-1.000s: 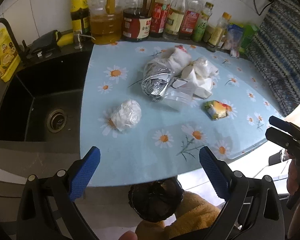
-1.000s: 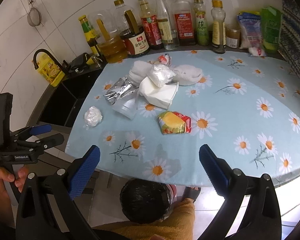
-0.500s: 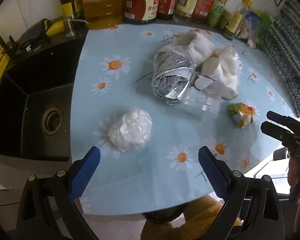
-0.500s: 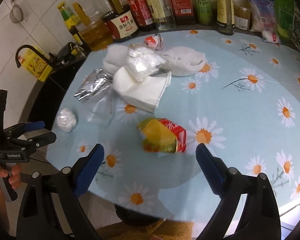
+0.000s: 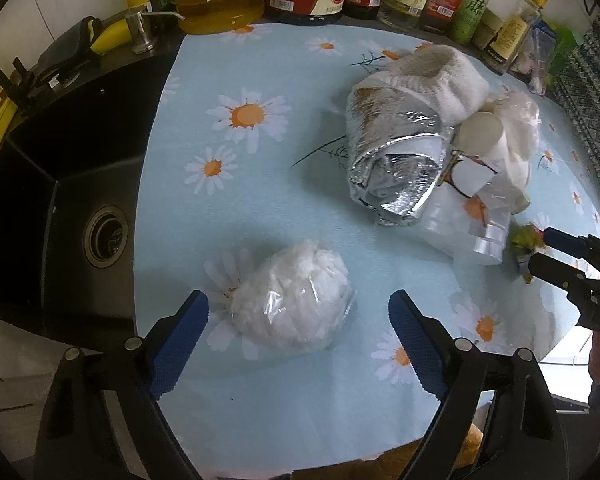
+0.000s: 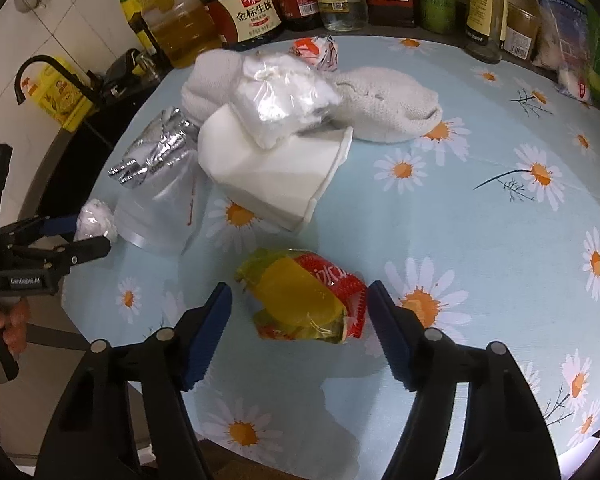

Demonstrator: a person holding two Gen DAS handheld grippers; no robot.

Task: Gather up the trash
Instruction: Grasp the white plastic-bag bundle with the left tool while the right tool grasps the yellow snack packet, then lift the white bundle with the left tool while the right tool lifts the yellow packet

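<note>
Both grippers open: left gripper [image 5: 298, 334] flanks the white plastic-wrapped ball [image 5: 294, 300]; right gripper [image 6: 300, 326] flanks the crumpled yellow-red snack wrapper [image 6: 304, 296].

Pale blue daisy-print tablecloth [image 6: 480, 240], red-and-yellow wrapper [image 6: 304, 300], silver foil pouch [image 5: 396, 164], black sink [image 5: 40, 200]

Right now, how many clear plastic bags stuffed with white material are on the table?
2: one small bag between the left gripper fingers; one bigger bag atop the pile. Others may hide underneath.
</note>
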